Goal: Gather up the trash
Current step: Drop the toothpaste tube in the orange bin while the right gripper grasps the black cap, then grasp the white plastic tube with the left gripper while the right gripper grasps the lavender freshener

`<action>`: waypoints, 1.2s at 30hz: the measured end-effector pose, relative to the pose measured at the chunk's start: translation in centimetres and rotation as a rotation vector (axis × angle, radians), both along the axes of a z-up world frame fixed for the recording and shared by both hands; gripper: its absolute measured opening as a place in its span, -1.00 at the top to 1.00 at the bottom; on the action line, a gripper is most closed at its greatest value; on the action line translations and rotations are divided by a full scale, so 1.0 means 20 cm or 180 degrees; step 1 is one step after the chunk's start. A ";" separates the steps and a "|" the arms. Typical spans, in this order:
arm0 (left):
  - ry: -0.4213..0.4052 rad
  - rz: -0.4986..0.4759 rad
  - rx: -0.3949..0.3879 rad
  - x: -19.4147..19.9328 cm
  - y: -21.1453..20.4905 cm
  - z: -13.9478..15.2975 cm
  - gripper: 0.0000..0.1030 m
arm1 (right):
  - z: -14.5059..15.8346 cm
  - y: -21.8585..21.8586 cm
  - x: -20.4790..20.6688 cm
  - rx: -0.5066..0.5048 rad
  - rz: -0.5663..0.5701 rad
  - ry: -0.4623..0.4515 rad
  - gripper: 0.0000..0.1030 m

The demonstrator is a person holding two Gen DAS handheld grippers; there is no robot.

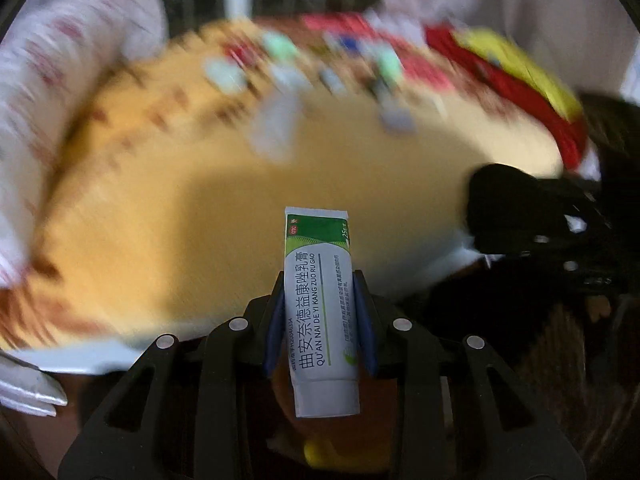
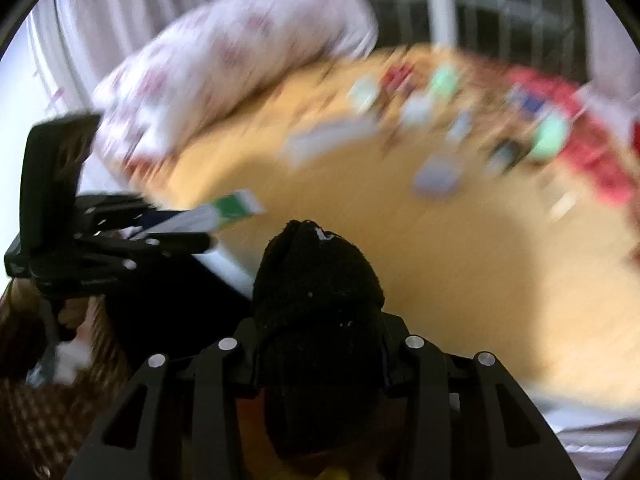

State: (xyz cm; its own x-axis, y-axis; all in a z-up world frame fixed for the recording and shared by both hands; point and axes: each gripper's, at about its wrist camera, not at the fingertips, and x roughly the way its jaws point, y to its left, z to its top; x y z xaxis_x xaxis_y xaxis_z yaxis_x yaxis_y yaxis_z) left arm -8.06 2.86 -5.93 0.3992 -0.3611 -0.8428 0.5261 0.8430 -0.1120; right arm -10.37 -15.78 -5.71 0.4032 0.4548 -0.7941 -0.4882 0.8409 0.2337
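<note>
The left gripper [image 1: 320, 312] has its blue pads pressed against both sides of a small white and green tube [image 1: 320, 312], jaws nearly closed on it, the crimped end pointing away from the camera. The tube reads "QU AN NAI DE YI KANG ZUO RU GAO" along its length beside a line of large Chinese characters, with a red "OTC" oval and "25" near the green end. In the right wrist view the same tube [image 2: 224, 212] pokes out of that gripper, above the edge of a yellow surface [image 2: 440, 280]. The right gripper [image 2: 320, 320] is closed partway around a black sock [image 2: 316, 300], which bulges up between its fingers. Farther back on the yellow surface lies a blurred scatter of small items [image 1: 332, 68], their labels unreadable. A pink-flowered pillow [image 2: 224, 60] sits at the surface's far edge.
</note>
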 end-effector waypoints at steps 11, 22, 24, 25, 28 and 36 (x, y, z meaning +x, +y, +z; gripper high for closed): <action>0.1039 -0.0261 0.0379 -0.04 -0.14 -0.50 0.17 | -0.61 0.21 0.01 -0.0449 0.0261 0.1089 0.04; 0.0431 -0.0013 0.0079 0.02 -0.04 -0.28 -0.28 | -0.21 0.05 0.05 -0.0184 0.0168 0.0374 -0.42; 0.0081 0.0063 -0.0053 0.07 -0.03 -0.15 -0.28 | -0.06 0.00 0.09 -0.0059 0.0047 0.0067 -0.43; -0.0112 0.0130 -0.0126 0.12 -0.02 -0.07 -0.29 | 0.00 -0.03 0.10 -0.0013 -0.0018 -0.0060 -0.44; -0.0424 0.0307 -0.0281 0.28 -0.06 0.04 -0.32 | 0.20 -0.13 0.19 0.0040 -0.0361 -0.0648 -0.52; -0.0690 0.0554 -0.0060 0.64 -0.19 0.09 -0.33 | 0.26 -0.26 0.40 0.0021 -0.0910 -0.0970 -0.53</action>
State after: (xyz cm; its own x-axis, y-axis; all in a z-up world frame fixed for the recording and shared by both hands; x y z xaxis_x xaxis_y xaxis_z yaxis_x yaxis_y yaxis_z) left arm 4.77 -0.97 -4.20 0.6269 -0.2861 -0.7246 0.3869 0.9216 -0.0292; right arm -2.28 -21.03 -0.50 0.7300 0.2950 -0.6165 -0.2829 0.9516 0.1204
